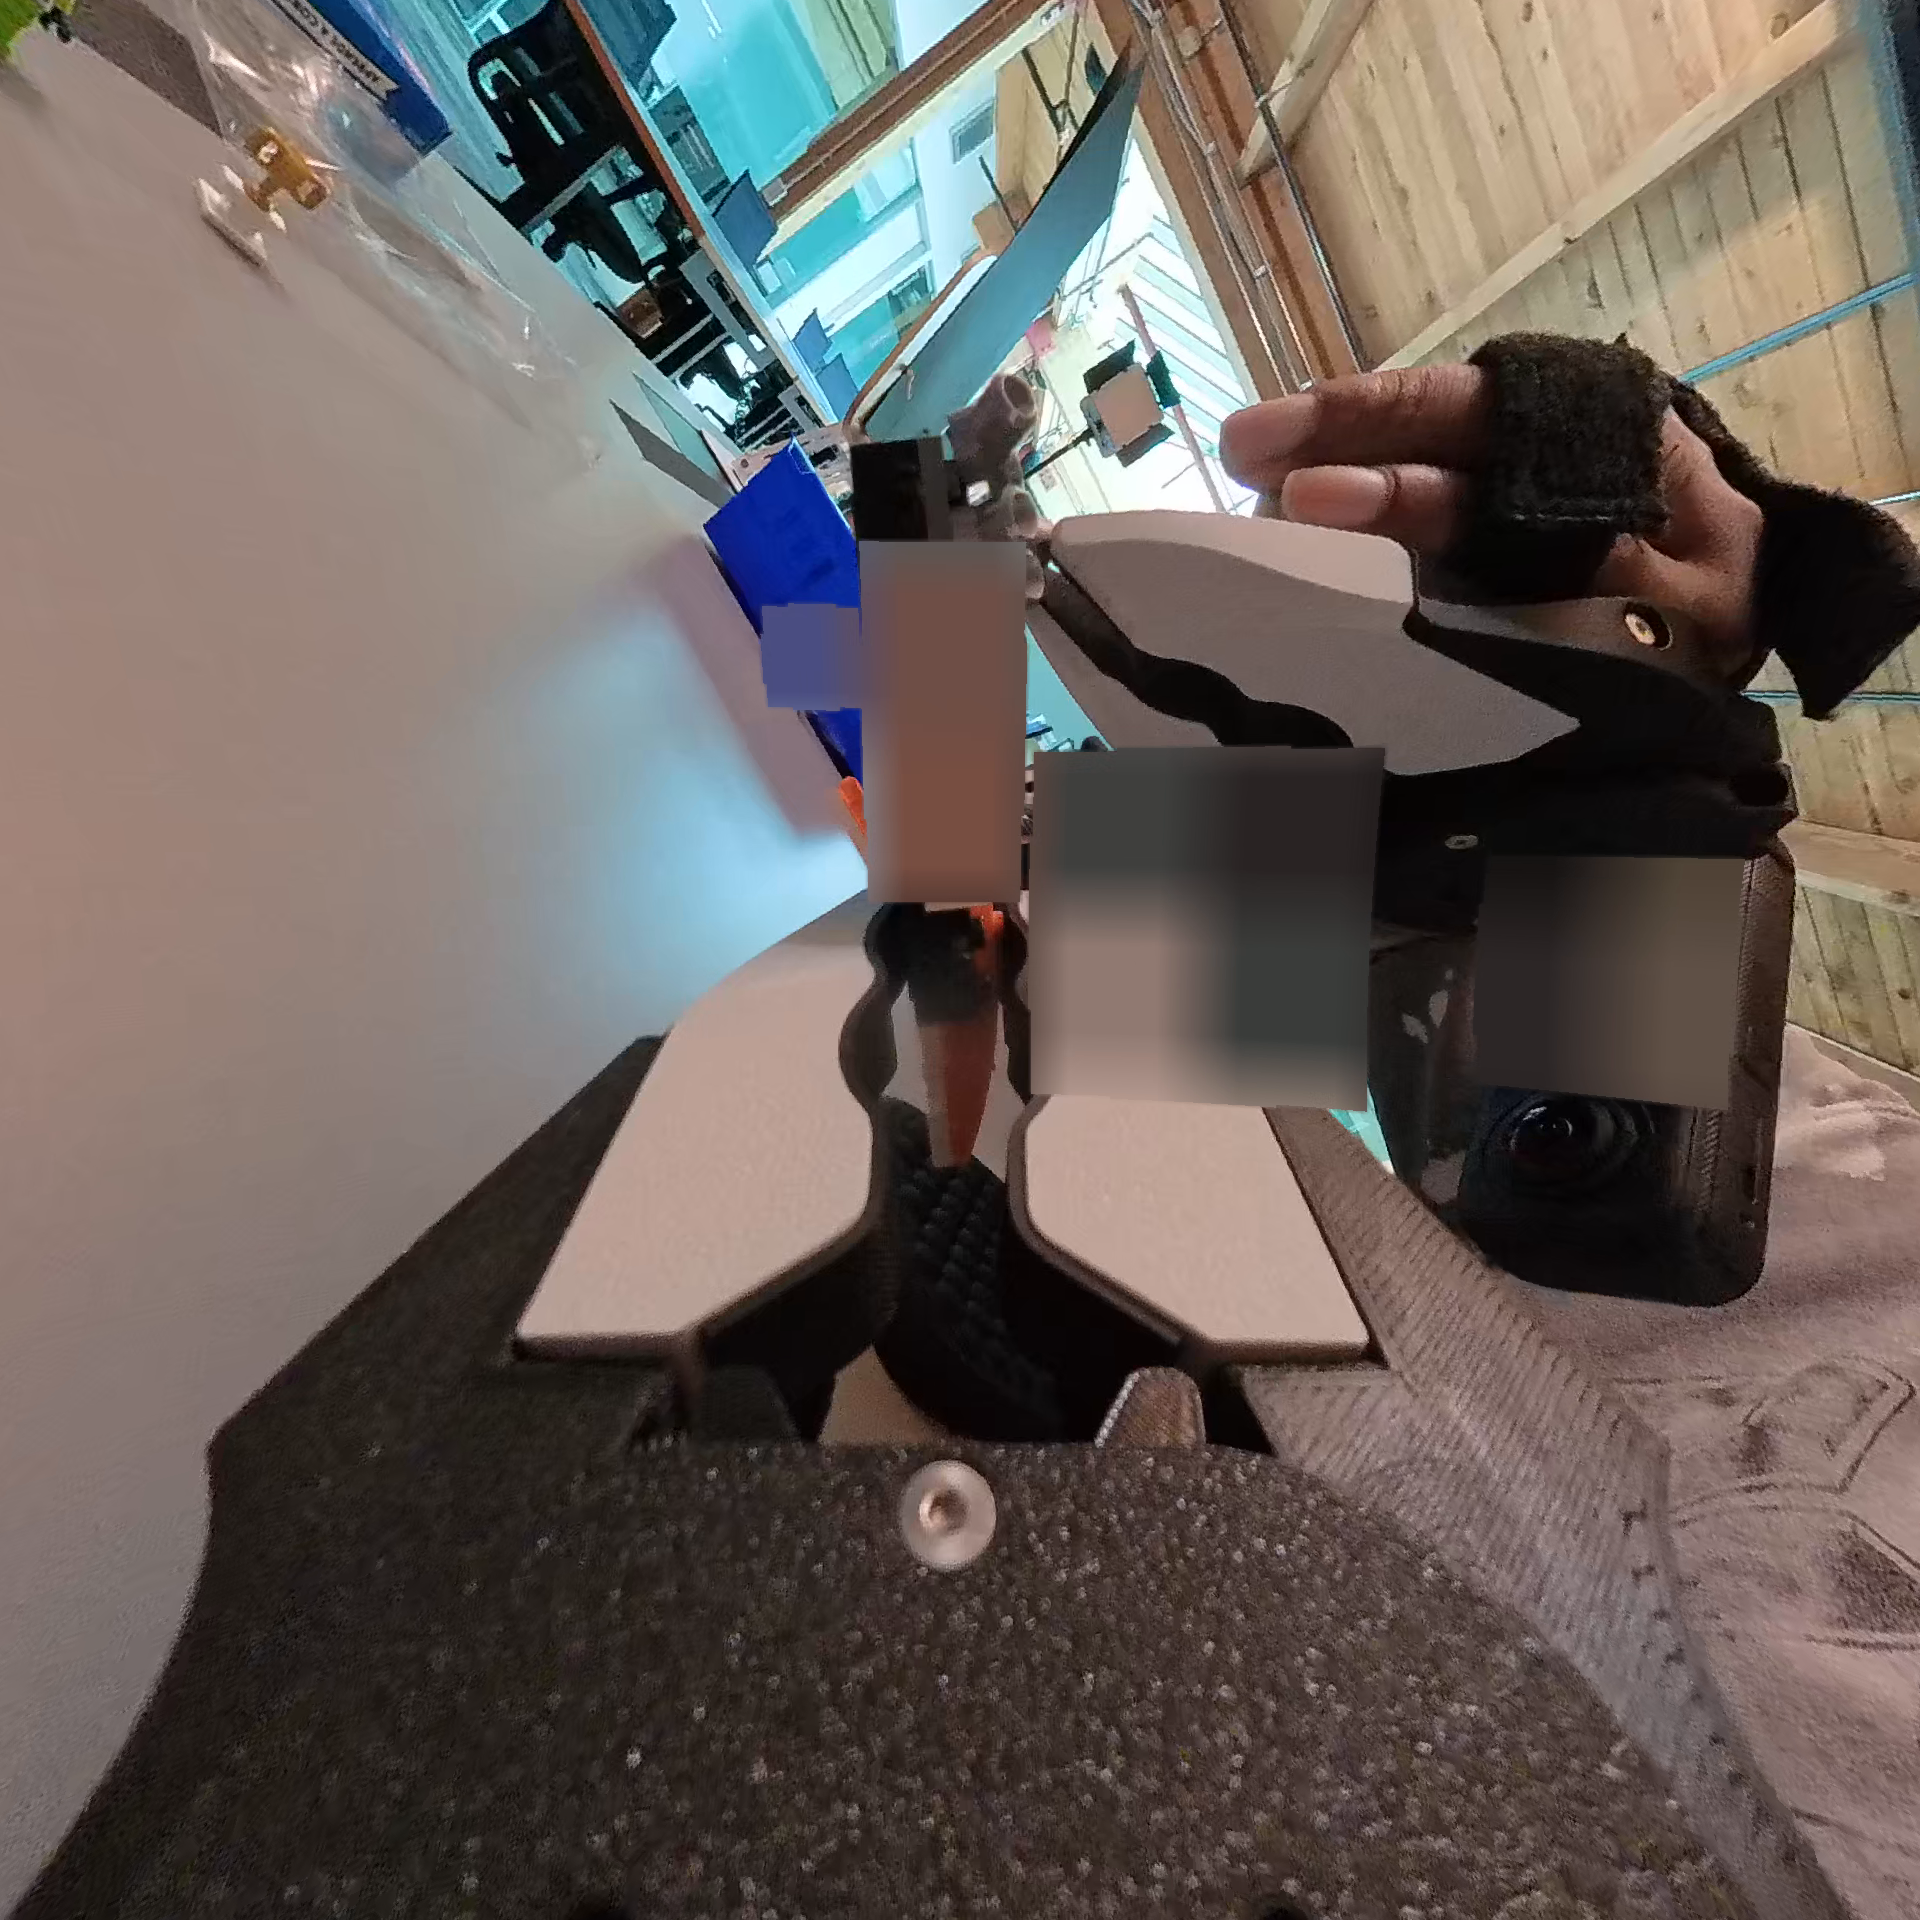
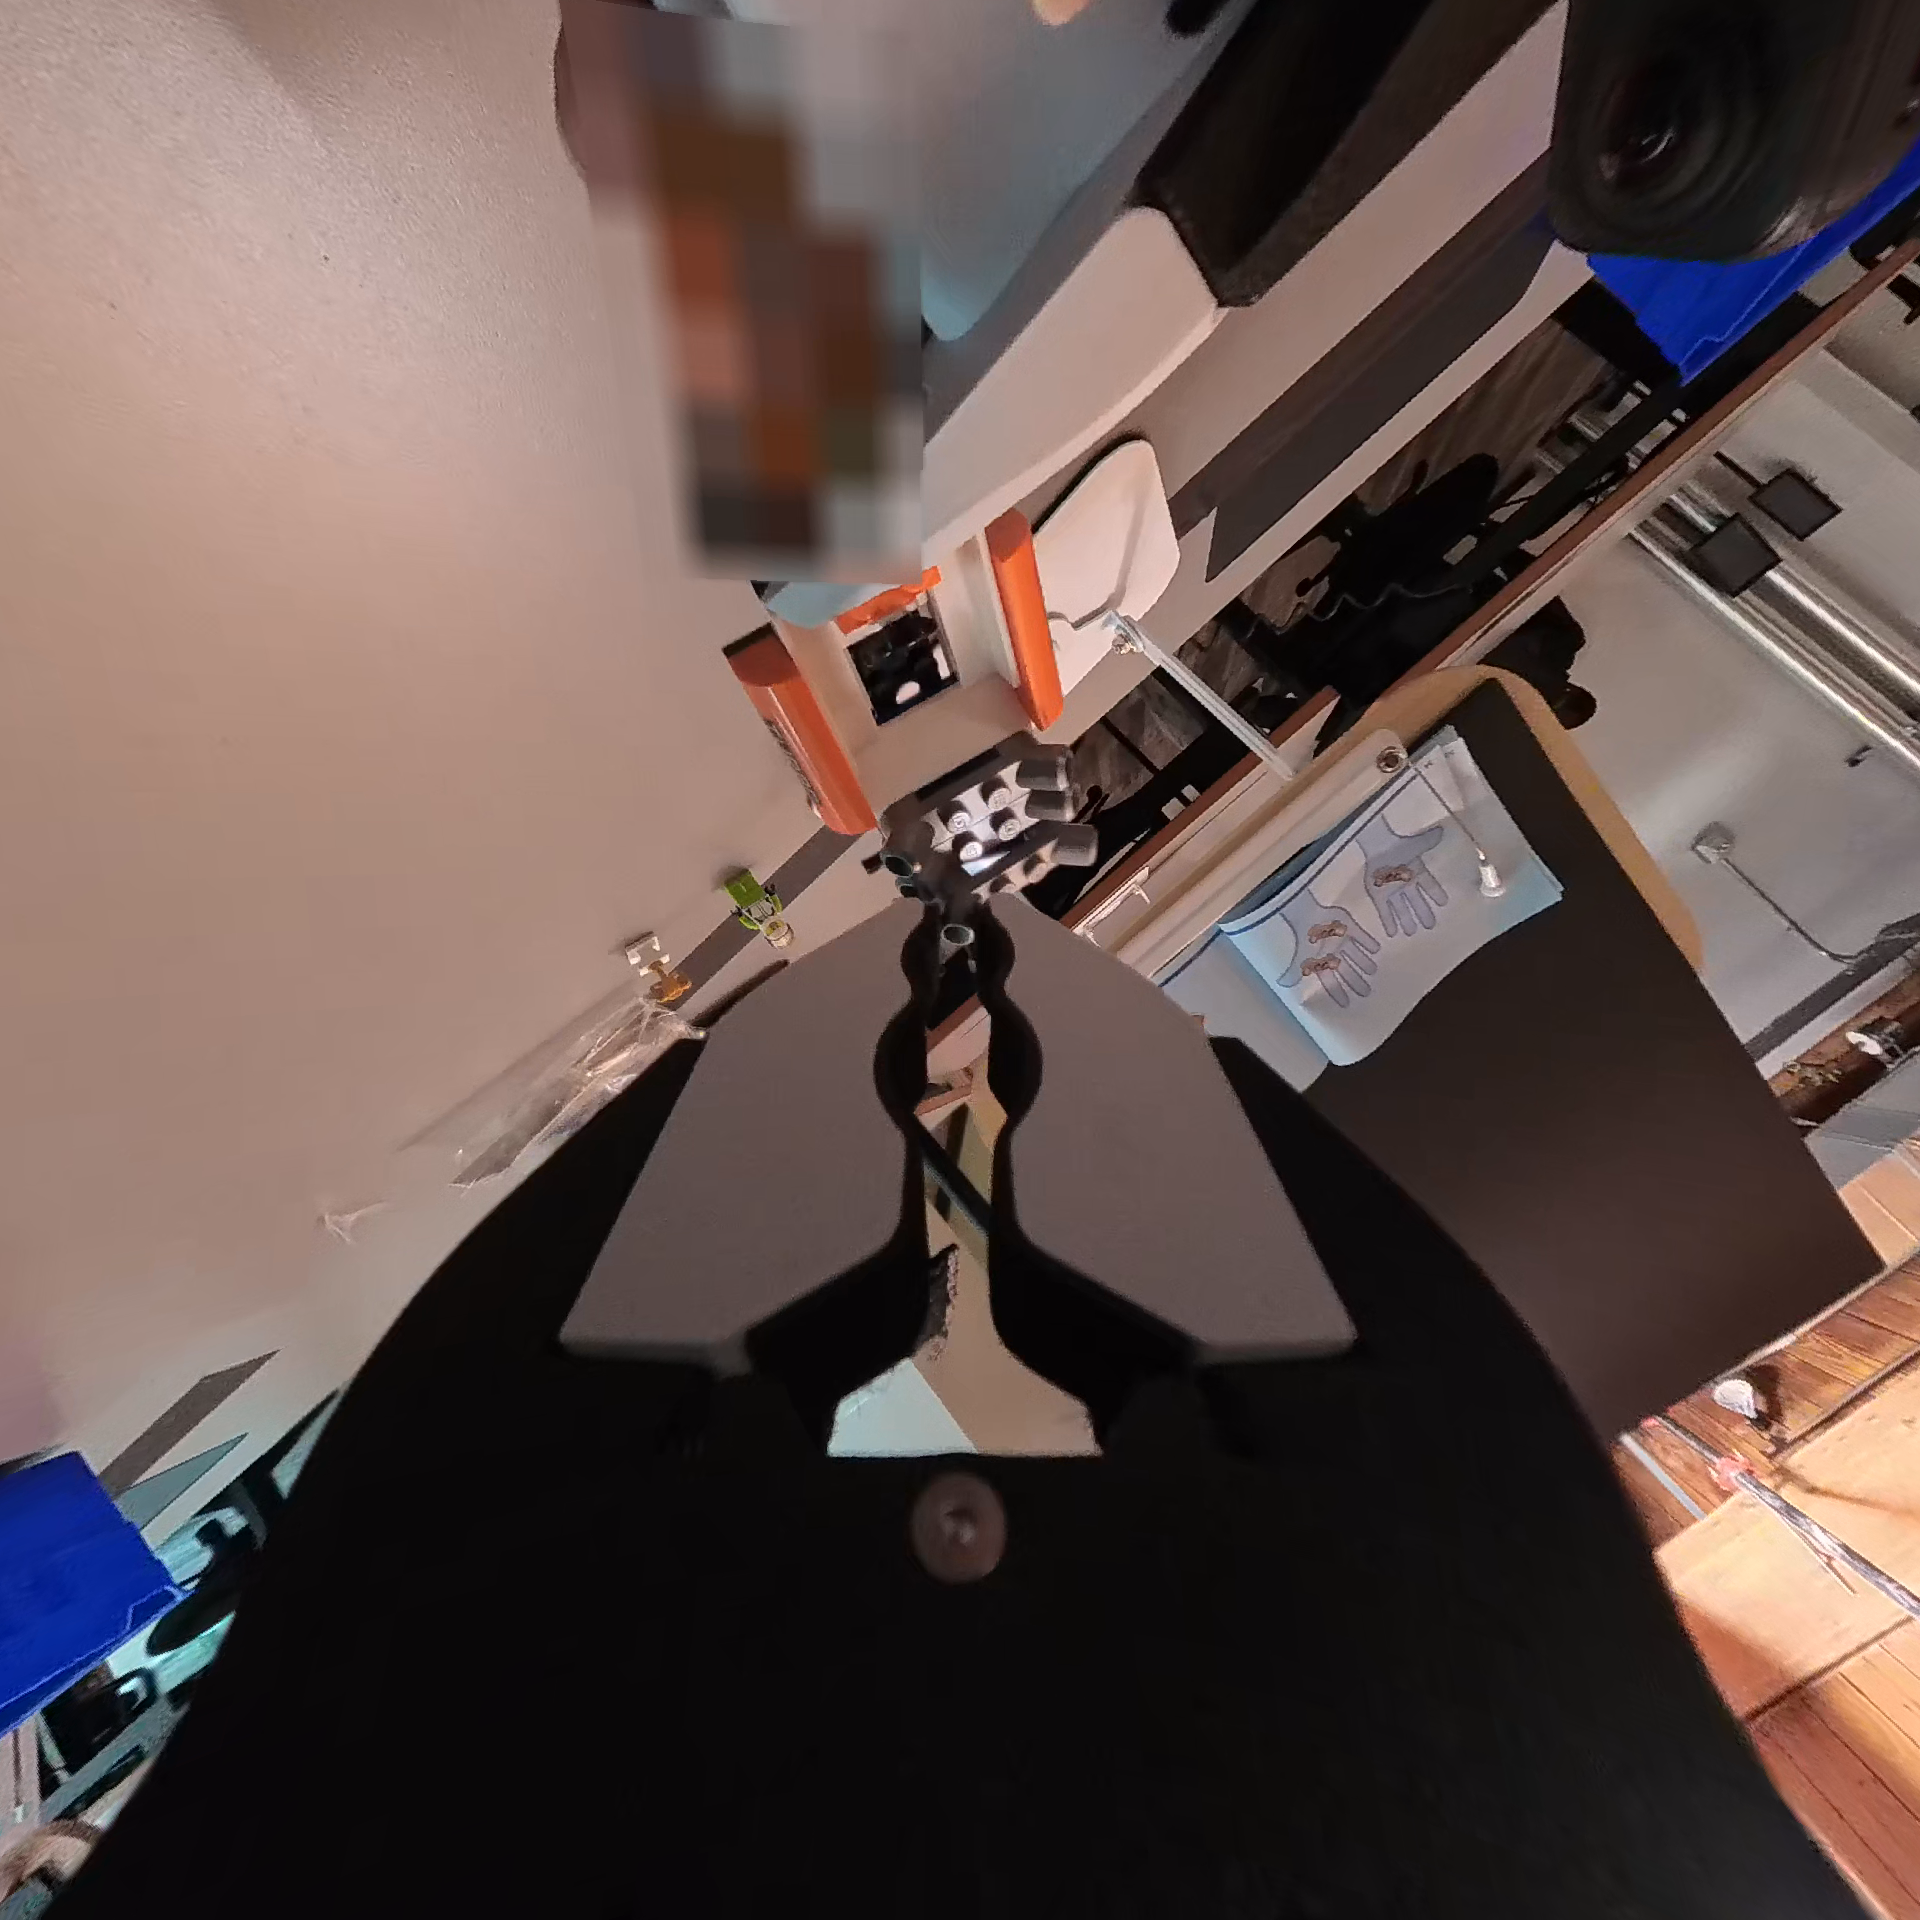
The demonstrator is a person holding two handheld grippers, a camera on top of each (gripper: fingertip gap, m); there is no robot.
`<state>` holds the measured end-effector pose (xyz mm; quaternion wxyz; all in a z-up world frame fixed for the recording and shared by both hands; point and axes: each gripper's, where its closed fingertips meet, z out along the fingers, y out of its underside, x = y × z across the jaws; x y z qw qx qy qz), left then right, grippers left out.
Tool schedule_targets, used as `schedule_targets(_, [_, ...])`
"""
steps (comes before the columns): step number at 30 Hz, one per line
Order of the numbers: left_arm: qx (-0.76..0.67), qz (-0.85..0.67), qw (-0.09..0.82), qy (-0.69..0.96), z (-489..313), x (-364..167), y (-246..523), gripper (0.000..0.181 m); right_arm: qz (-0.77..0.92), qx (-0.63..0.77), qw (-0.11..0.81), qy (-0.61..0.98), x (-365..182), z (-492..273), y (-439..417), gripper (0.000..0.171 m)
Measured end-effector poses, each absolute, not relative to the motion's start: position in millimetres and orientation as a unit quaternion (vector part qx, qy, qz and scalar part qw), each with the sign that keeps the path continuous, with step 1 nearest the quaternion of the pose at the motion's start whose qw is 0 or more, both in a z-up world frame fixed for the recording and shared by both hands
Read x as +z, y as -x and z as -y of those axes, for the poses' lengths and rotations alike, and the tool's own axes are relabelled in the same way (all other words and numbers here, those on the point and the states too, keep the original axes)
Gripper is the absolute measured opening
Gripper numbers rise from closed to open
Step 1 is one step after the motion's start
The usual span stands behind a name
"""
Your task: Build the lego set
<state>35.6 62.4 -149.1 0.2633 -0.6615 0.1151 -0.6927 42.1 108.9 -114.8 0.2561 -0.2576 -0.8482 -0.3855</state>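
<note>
right wrist view shows the right gripper [image 2: 961, 930] pinched tight on a thin dark pin or stub at the near end of a small black-and-grey lego piece [image 2: 987, 826], which sticks out just past its tips; its studded face is turned toward the camera and its grey cylindrical ends point away to the right. directly ahead, almost touching that piece, is the larger white-and-orange lego assembly [image 2: 935, 665], with a dark square recess [image 2: 902, 665] in its near face between two orange bars. the coming move turns on this: the recess lies straight on along the right gripper's finger axis, a little above the small piece, so a short push forward should seat it, provided the piece's long axis stays in line with the opening

left wrist view has the left gripper [image 1: 940, 940] clamped on the lower end of the assembly, an orange strip [image 1: 961, 1081] running back between its fingers. the assembly's long axis seems to run outward along the left fingers, though a mosaic patch hides its middle. the black end of the small piece [image 1: 896, 488] shows beyond the patch, with the right gripper [image 1: 1049, 551] coming in from the right, held by a hand [image 1: 1475, 468] in a black strap

both are held up off the white table [image 1: 312, 727], where a brass-coloured part [image 1: 281, 171] and a clear plastic bag [image 1: 416, 239] lie well apart
</note>
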Motion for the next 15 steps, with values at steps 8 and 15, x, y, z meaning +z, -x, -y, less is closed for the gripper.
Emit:
schedule_targets(8, [-0.72,-0.124,0.274,0.625,-59.9,-140.4,-35.8,0.017,0.852,-0.382,0.267,0.238,-104.8,-103.9,-40.2,0.006])
schedule_targets(15, [-0.749,-0.141,0.293,0.577,-55.3,-126.4,-35.0,0.017,0.857,-0.385,0.278,0.201,-87.5,-96.5,-36.0,0.006])
